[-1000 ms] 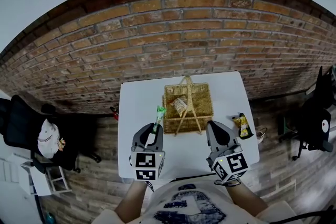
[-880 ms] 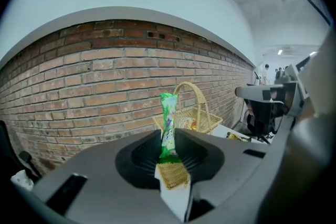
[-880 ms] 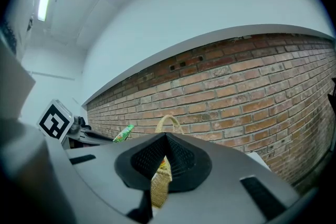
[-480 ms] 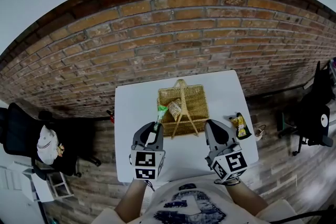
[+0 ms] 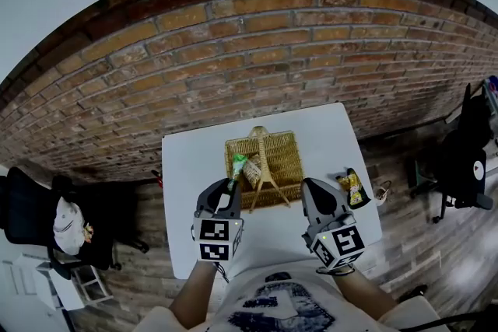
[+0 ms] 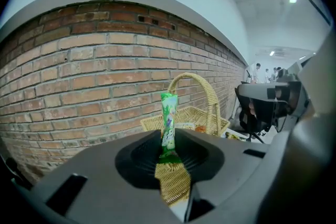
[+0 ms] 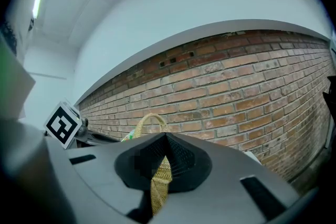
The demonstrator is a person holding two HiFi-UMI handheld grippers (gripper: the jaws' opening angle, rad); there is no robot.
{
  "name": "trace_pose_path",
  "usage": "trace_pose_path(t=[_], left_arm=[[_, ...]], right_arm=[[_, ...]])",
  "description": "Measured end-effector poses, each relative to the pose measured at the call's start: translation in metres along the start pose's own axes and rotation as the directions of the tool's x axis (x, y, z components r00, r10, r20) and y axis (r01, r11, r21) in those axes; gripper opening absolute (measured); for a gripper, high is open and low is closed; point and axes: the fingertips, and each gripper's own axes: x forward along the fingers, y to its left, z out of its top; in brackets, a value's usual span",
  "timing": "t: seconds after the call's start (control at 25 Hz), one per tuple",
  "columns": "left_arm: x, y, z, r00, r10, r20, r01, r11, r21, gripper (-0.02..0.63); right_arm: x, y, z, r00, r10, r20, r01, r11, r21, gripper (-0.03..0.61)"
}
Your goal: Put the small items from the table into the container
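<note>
A wicker basket (image 5: 284, 159) with a hoop handle (image 5: 262, 167) stands in the middle of the white table (image 5: 187, 167). My left gripper (image 5: 231, 187) is shut on the bottom end of a slim green packet (image 5: 237, 165), which stands upright over the basket's left part. In the left gripper view the green packet (image 6: 168, 122) rises from between the jaws of the left gripper (image 6: 169, 145), with the basket (image 6: 199, 119) behind it. My right gripper (image 5: 311, 188) is shut and empty near the basket's front right corner. A yellow-and-black snack packet (image 5: 355, 186) lies on the table to its right.
A pale wrapped snack (image 5: 252, 172) lies inside the basket. A brick wall (image 5: 233, 58) rises just behind the table. Black office chairs stand on the wooden floor at the left (image 5: 23, 206) and the right (image 5: 467, 159). In the right gripper view the basket handle (image 7: 143, 124) shows beyond the shut right gripper (image 7: 165, 139).
Both grippers have moved forward toward the basket. The green packet, earlier beside the basket's left rim, now stands over its left part. The right gripper stays shut.
</note>
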Motion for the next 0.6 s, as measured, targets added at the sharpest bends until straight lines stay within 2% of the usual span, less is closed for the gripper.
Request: trace_pose_path(t=[0.36,0.6], left_arm=[[0.024,-0.001,-0.008,0.999,-0.026,-0.039,0.026,1.000,-0.012,0.129],[0.030,0.001,-0.013,0.999,-0.017,-0.049,0.016,1.000,-0.019,0.129]], right_arm=[[0.005,-0.012,-0.008,0.999,-0.030,-0.021,0.030,0.999,0.020,0.017],[0.009,-0.015,-0.009,0.999,-0.032,-0.025,0.033,0.999,0.026,0.017]])
